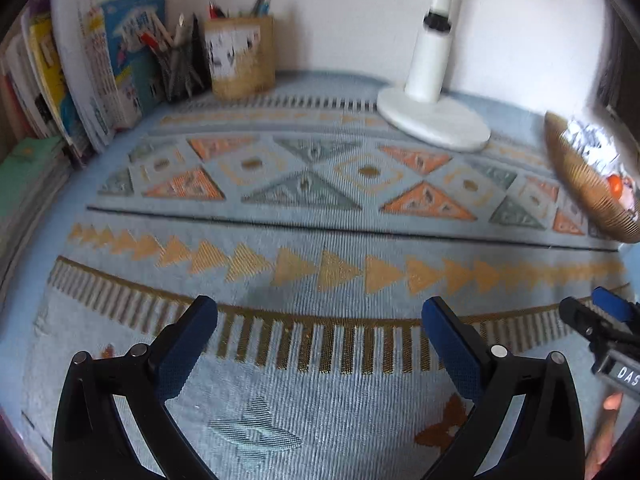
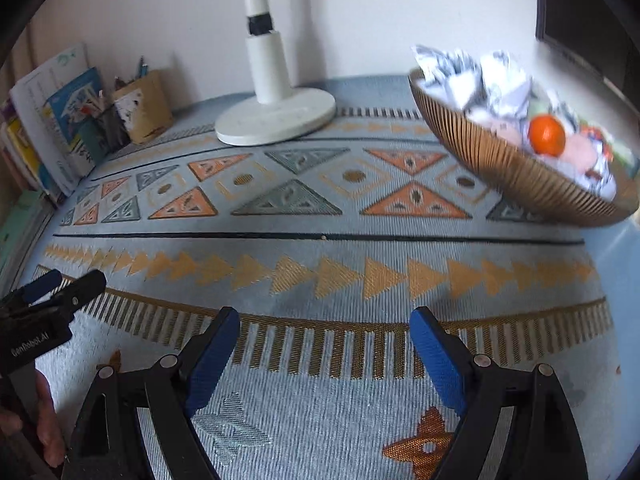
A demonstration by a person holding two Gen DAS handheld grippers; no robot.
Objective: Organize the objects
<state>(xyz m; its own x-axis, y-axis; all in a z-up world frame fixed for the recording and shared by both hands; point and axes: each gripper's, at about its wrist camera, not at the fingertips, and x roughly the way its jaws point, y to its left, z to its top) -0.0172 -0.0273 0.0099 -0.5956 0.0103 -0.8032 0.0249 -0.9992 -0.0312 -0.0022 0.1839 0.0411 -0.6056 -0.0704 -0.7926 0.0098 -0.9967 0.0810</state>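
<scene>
Both your left gripper point(image 1: 320, 340) and right gripper point(image 2: 324, 344) gape empty; the ribbed bowl point(image 2: 504, 168), right of frame, looks rigid but loosely heaped: grip its rim.

A patterned cloth-covered surface set against a plain pale wall.

The surface point(image 1: 320, 420) is spread with a light blue woven cloth point(image 2: 320, 412) bearing rows of orange and grey-green triangles, tan diamonds, a thin dark line, a band of yellow arrowheads and a fringe-like run of brown bars. Behind it rises a plain off-white wall point(image 1: 340, 12), softly and evenly lit, brighter toward the right. A white lamp stand with a round flat base point(image 2: 276, 118) sits at the back of the surface near the wall. At the far right edge a dark frame point(image 2: 580, 20) shows, too blurred to identify.
</scene>
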